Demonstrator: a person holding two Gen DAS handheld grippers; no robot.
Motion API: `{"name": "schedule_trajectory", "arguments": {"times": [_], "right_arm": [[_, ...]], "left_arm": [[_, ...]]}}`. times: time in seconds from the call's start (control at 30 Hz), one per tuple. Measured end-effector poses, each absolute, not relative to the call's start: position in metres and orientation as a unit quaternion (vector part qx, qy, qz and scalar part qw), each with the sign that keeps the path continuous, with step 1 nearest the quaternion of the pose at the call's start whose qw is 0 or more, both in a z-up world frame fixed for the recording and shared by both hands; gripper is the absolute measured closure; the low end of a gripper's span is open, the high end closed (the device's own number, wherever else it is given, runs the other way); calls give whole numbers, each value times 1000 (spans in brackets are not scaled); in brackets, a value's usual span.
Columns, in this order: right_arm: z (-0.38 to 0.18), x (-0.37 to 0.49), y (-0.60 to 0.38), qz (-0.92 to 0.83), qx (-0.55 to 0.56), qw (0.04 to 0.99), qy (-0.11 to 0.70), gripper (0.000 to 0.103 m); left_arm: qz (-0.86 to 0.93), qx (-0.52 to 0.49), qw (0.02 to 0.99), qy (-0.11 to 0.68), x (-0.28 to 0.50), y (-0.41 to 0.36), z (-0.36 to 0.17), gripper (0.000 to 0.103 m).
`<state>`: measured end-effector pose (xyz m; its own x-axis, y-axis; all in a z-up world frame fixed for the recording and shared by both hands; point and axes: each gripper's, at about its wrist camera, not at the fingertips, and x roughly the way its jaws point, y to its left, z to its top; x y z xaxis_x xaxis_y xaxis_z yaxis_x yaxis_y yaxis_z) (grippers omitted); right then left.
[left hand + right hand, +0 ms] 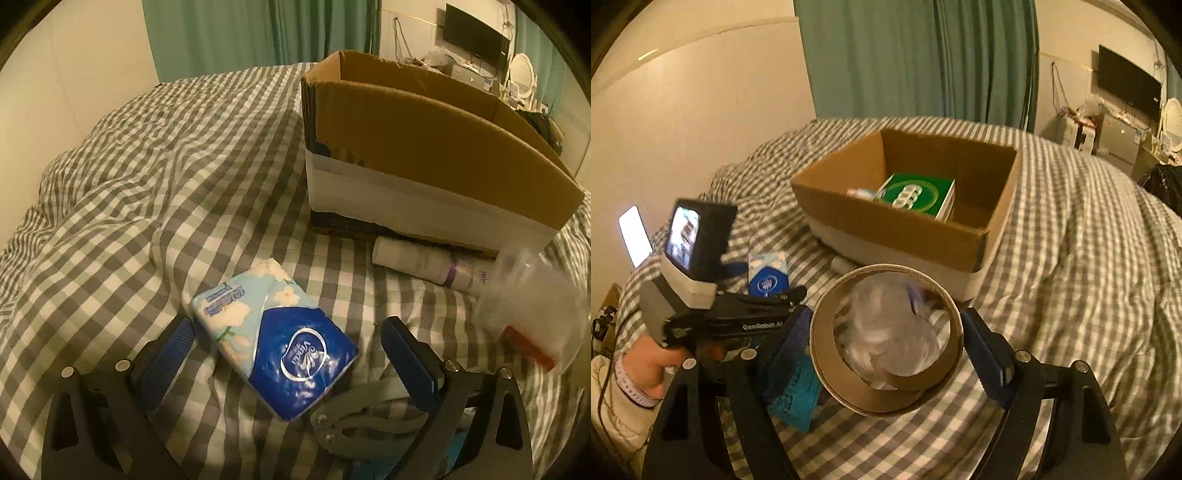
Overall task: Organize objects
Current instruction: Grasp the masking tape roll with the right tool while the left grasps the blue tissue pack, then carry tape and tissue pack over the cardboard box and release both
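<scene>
Right tongs (886, 332) clamped on brown cardboard tape roll (846, 373); left tongs (286, 334) apart, straddling blue-white tissue pack (275, 339) on checked bed (147, 184).

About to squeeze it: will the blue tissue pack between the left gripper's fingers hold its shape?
Probably not: the tissue pack looks like soft plastic-wrapped paper, likely to dent. It seems light, and its glossy wrap may slip. The left gripper is open around it.
</scene>
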<state>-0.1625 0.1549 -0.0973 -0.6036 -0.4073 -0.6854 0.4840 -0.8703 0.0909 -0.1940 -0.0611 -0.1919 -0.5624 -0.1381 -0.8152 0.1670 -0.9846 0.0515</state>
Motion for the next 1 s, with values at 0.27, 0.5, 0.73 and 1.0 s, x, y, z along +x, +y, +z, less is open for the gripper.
{"name": "schedule_trajectory", "arguments": {"times": [0.27,0.5,0.73,1.0], "right_arm": [[-88,-160,162,-900,362,241,41,22],[-78,-142,168,-906,350,236,40,22],[-64,-124,169,-914,335,225,45,22],[-42,-103,169,-924,309,217,54,22]], "left_arm": [[-881,467,70,26,-192,-60,-195,26],[-886,459,51,34,-179,-57,-185,29],[-905,423,25,42,-155,-52,-149,29],[-925,377,3,47,-134,-41,-103,29]]}}
